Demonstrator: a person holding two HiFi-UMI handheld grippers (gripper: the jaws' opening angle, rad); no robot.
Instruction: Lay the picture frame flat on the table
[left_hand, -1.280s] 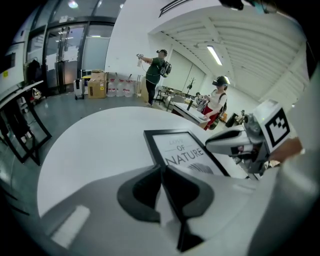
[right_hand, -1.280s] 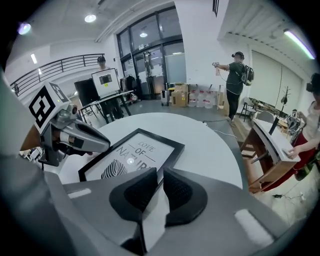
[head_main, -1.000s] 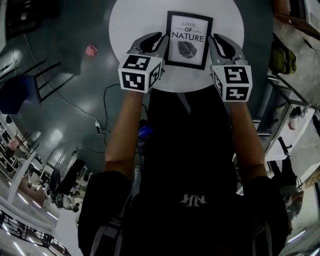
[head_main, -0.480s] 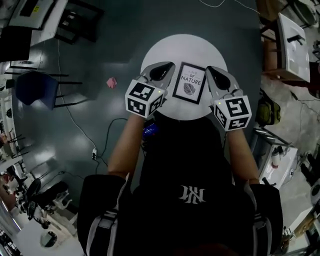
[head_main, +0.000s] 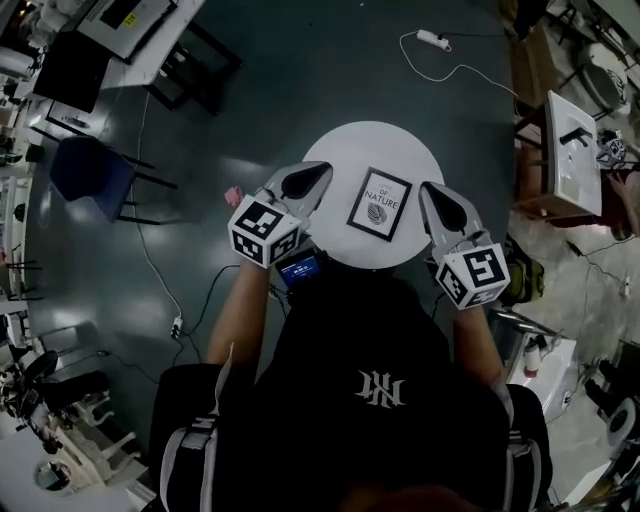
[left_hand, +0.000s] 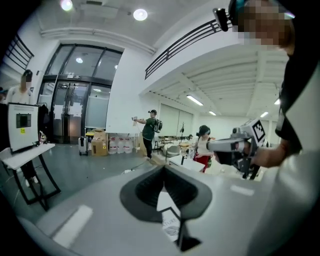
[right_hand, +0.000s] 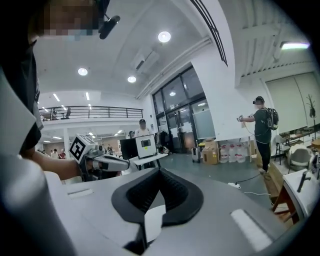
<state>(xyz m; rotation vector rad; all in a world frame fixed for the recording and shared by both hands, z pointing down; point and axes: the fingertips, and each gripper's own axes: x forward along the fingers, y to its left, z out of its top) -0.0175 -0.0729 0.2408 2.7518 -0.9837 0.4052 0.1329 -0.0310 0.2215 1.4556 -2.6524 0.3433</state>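
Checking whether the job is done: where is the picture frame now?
In the head view, the picture frame lies face up on the round white table, between the left gripper and the right gripper, held by neither.

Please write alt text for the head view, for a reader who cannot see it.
Seen from above, a black picture frame lies face up on a round white table. The left gripper and right gripper hover either side of it, jaws closed.
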